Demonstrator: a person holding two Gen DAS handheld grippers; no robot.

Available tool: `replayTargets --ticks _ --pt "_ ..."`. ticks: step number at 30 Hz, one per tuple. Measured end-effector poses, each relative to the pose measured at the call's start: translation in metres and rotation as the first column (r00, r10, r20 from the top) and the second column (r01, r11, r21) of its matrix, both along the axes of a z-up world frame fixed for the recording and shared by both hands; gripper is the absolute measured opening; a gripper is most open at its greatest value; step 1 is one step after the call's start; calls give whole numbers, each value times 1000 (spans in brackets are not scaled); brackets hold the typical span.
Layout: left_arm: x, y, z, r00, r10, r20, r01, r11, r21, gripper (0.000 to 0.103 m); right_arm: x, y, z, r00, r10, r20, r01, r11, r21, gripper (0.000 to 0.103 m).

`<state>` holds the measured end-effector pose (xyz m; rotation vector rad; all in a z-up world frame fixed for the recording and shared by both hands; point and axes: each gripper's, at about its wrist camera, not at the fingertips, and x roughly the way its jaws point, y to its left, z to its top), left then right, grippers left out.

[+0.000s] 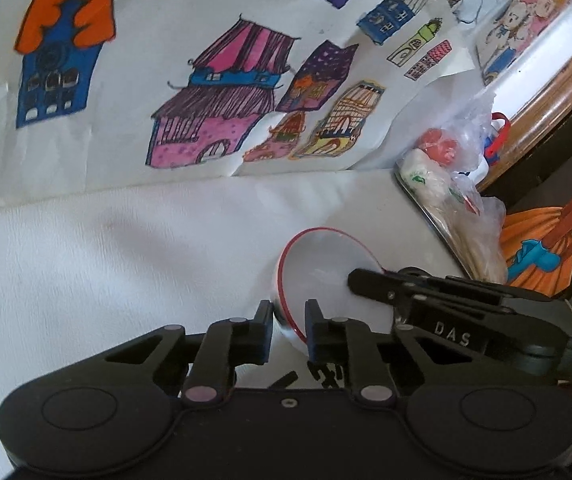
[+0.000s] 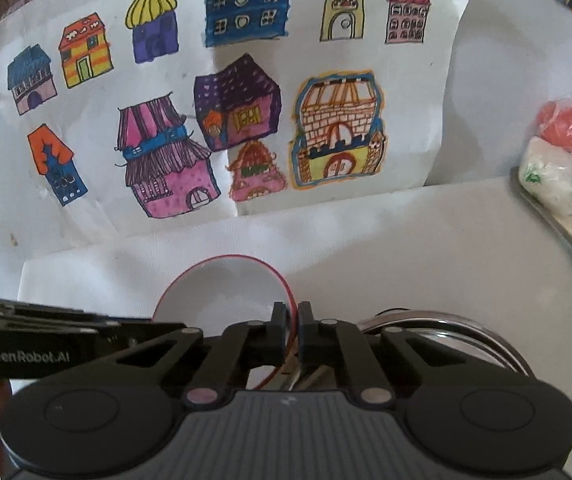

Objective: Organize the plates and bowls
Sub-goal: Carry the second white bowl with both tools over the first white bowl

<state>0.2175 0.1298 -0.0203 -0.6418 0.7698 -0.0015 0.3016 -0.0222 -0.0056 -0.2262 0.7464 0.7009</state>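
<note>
A white bowl with a red rim point(image 1: 322, 268) is held above the white table, tilted on its side. My left gripper point(image 1: 289, 316) is shut on its near rim. My right gripper point(image 2: 292, 314) is shut on the opposite rim of the same bowl point(image 2: 222, 292), and shows in the left wrist view point(image 1: 366, 280) reaching in from the right. A steel plate or bowl point(image 2: 466, 336) lies on the table just right of my right gripper, partly hidden by it.
A wall with a sheet of coloured house drawings point(image 2: 246, 120) stands close behind. A steel tray point(image 2: 558, 220) with plastic bags of food point(image 1: 446, 168) lies at the right. The white tablecloth point(image 1: 106, 260) spreads to the left.
</note>
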Motion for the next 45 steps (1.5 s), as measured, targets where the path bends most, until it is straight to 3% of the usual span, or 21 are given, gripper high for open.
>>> replayTargets --ticks 7,17,25,36,45 --pt "-8 1 6 1000 17 15 -16 999 -40 14 -15 -11 12 999 -32 13 32 999 42 6" --pt "-31 -18 41 995 -18 101 19 1000 -14 13 -52 -45 47 995 -75 69 67 993 101 6" --pt "-58 -41 59 988 -82 128 82 997 6 13 -94 -71 56 990 -112 82 103 989 107 6" --pt "-94 -69 61 979 -168 112 163 985 53 13 -144 -96 41 986 -156 52 149 981 122 7" --pt "-109 -86 53 973 -217 73 208 972 112 13 -159 -107 21 984 -176 4 174 978 117 7"
